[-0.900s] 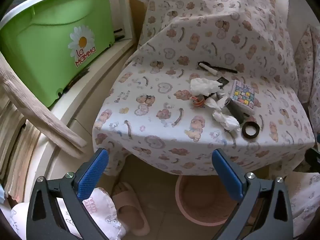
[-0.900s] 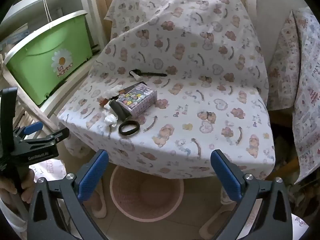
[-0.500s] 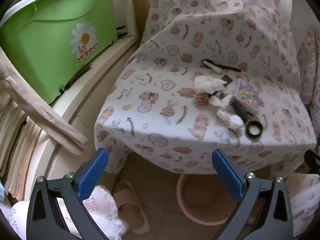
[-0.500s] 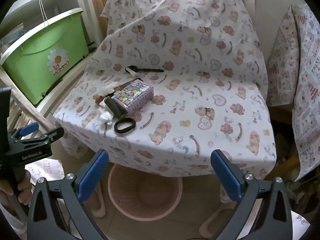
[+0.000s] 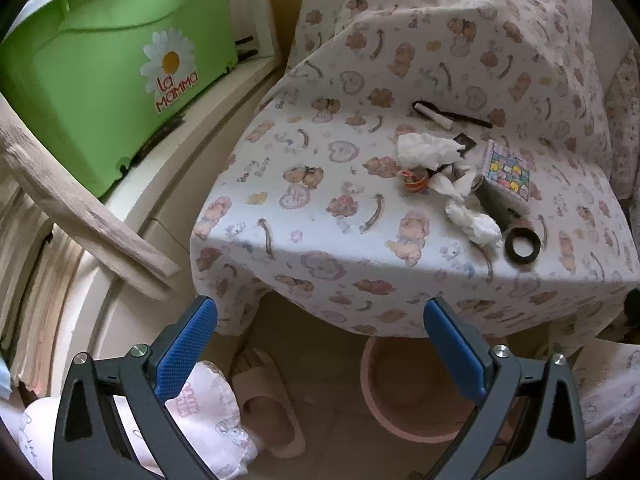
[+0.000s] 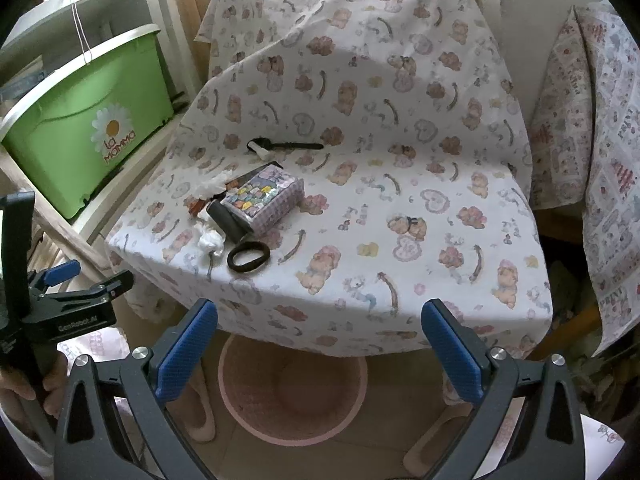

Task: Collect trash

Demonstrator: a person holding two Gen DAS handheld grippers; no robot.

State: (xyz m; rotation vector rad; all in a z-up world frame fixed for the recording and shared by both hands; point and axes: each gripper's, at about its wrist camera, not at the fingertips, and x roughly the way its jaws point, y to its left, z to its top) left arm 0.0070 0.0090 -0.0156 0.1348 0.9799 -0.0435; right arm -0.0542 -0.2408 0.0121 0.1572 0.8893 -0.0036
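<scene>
Left wrist view: the left gripper (image 5: pixel 320 320) tilts downward, jaws spread wide and empty — crumpled white tissues (image 5: pixel 426 149) lie on the bear-print cloth (image 5: pixel 320 208), above a round pink wastebasket (image 5: pixel 404 392).

Right wrist view: the right gripper (image 6: pixel 319 322) angles down likewise, released, over the ribbed pink basket (image 6: pixel 294 392); tissue wads (image 6: pixel 210 240) sit beside a black rubbery ring (image 6: pixel 248 256) and a patterned box (image 6: pixel 264 200).

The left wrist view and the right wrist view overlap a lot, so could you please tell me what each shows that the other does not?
Only the left wrist view shows the slanted wooden slat fully and the larger tissue clearly. Only the right wrist view shows the left gripper from the side and a patterned cloth at right. Both show the green bin, patterned box, black ring and pink basket.
</scene>
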